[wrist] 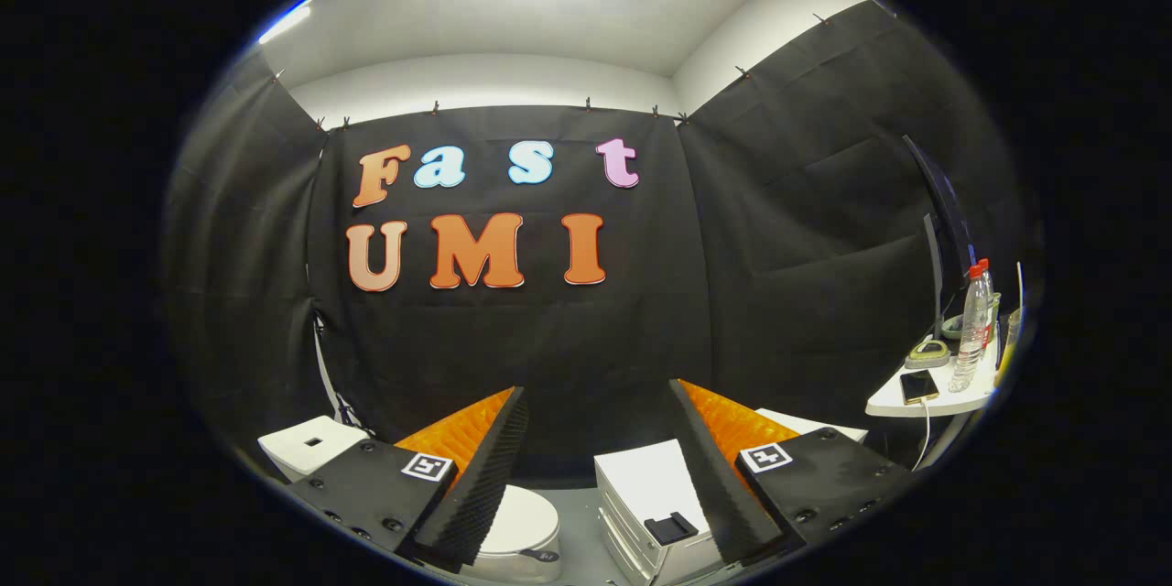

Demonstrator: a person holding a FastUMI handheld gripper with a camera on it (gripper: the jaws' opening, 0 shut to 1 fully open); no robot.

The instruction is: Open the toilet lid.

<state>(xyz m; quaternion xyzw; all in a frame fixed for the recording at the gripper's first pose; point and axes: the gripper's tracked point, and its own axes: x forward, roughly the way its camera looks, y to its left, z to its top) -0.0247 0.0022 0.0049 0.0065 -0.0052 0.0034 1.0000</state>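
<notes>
With the gripper (pixel 595 467) spread wide and holding nothing, I'd drop and swing left toward the small white toilet (pixel 517 531) sitting low beyond the left finger (lid still down), then hook the lid's front edge from beneath.

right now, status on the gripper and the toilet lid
Gripper open, holding nothing. Toilet lid down, below left finger. White drawer unit beside it, not blocking.

Your gripper (pixel 600 435) fingers stand spread apart, gripping nothing. Below the left finger sits the white toilet (pixel 522 531) with its lid (pixel 524 517) closed. A white drawer unit (pixel 641 499) stands just right of it, partly behind the right finger.
</notes>
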